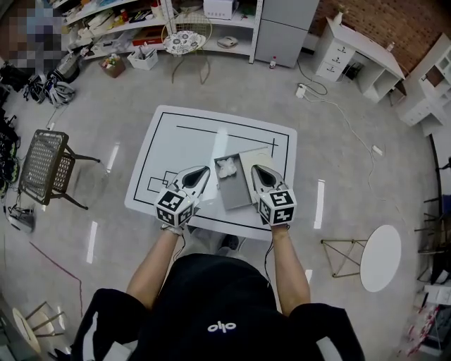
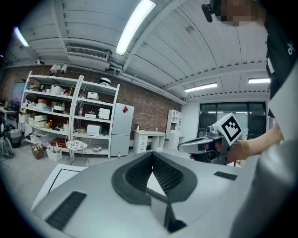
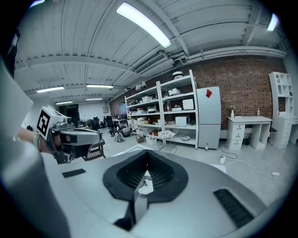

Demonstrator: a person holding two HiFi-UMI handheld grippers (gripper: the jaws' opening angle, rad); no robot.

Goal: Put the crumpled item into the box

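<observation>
The crumpled item [image 1: 225, 168] lies inside the open grey box [image 1: 231, 192] at the middle of the worktop [image 1: 180, 137], so the job looks done. That would explain why the left claw [image 1: 203, 171] and the right claw [image 1: 255, 169] merely flank the box, each with its jaws pressed together on nothing. The worktop is a white board marked with black lines, standing on a pale glossy floor [image 1: 106, 92] in a workshop-like room with white shelving [image 1: 134, 25] and a brick wall [image 1: 384, 21] at the back, a wire chair [image 1: 44, 166] to the left and a small round table [image 1: 380, 257] to the right.
</observation>
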